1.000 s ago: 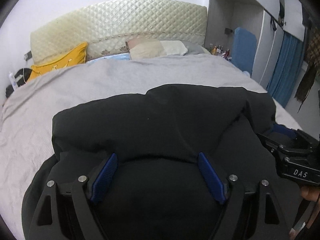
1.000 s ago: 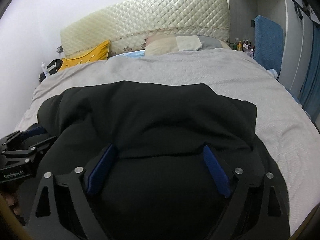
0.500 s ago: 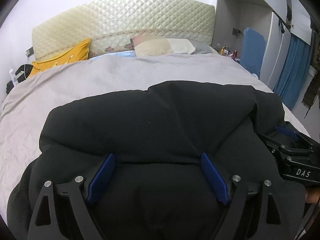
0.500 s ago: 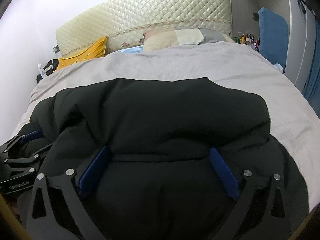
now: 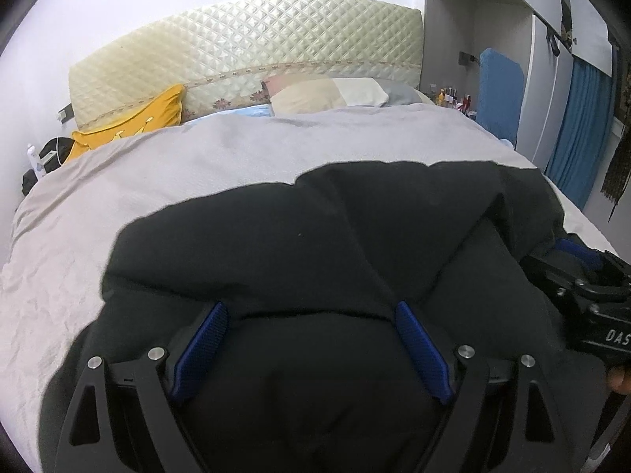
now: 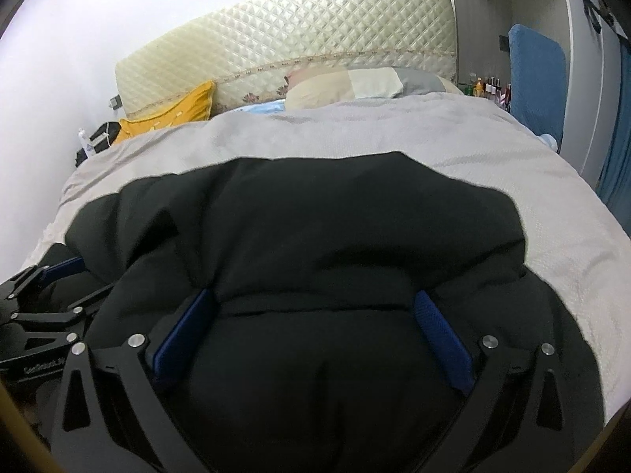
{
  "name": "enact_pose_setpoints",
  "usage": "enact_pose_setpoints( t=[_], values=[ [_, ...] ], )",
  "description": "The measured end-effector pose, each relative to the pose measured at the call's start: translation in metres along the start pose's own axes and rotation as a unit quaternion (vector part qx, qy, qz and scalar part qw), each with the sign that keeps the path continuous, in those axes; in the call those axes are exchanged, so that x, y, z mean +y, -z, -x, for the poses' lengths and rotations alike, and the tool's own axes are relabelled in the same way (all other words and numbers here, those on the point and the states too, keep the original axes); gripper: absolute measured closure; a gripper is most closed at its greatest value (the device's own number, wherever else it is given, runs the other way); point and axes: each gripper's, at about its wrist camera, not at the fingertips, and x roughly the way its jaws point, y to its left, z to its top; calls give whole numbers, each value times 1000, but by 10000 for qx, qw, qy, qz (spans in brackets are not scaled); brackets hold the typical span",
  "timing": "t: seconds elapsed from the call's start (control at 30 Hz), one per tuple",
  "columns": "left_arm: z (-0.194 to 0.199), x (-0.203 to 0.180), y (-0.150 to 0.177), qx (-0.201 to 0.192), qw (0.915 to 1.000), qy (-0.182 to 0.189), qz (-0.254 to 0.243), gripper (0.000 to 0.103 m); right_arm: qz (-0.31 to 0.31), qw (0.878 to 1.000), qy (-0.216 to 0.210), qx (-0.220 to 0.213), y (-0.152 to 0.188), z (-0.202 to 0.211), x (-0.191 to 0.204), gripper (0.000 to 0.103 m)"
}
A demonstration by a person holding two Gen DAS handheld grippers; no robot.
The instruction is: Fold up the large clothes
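Observation:
A large black padded garment (image 5: 299, 244) lies bunched on the grey bed cover (image 5: 197, 165); it also fills the right wrist view (image 6: 315, 228). My left gripper (image 5: 311, 311) is open, its blue pads (image 5: 201, 343) wide apart, with thick folded black cloth lying between them. My right gripper (image 6: 315, 299) is open the same way, blue pads (image 6: 441, 335) spread, with the garment's bulk between them. Each gripper shows in the other's view: the right one at the right edge (image 5: 583, 287), the left one at the left edge (image 6: 43, 295).
A quilted cream headboard (image 5: 244, 47) stands at the far end, with a yellow cushion (image 5: 134, 122) and pillows (image 5: 339, 94) below it. A blue chair (image 5: 501, 94), small bottles and blue curtains (image 5: 579, 134) stand to the right of the bed.
Both grippers have moved forward over the bed with the garment's near fold, which now lies farther over the rest. The pads stay wide apart.

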Motion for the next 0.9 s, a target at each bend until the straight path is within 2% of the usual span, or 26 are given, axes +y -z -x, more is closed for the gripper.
enact_pose_setpoints(
  t=[0.27, 0.4, 0.47, 0.57, 0.9],
  values=[
    [34, 29, -2, -280, 9994, -171, 99, 14, 414, 9978, 379, -354, 3, 40, -6, 1],
    [40, 43, 1, -342, 9977, -570, 110, 14, 434, 9968, 552, -385, 3, 50, -18, 0],
    [38, 54, 6, -263, 9977, -563, 255, 14, 410, 9966, 624, -344, 5, 52, -26, 0],
    [31, 67, 14, -123, 9977, -503, 428, 14, 277, 9978, 538, -268, 11, 47, -38, 0],
    [13, 63, 28, 27, 9985, -437, 340, 11, 31, 9996, 271, -30, 27, 23, -49, 0]
  ],
)
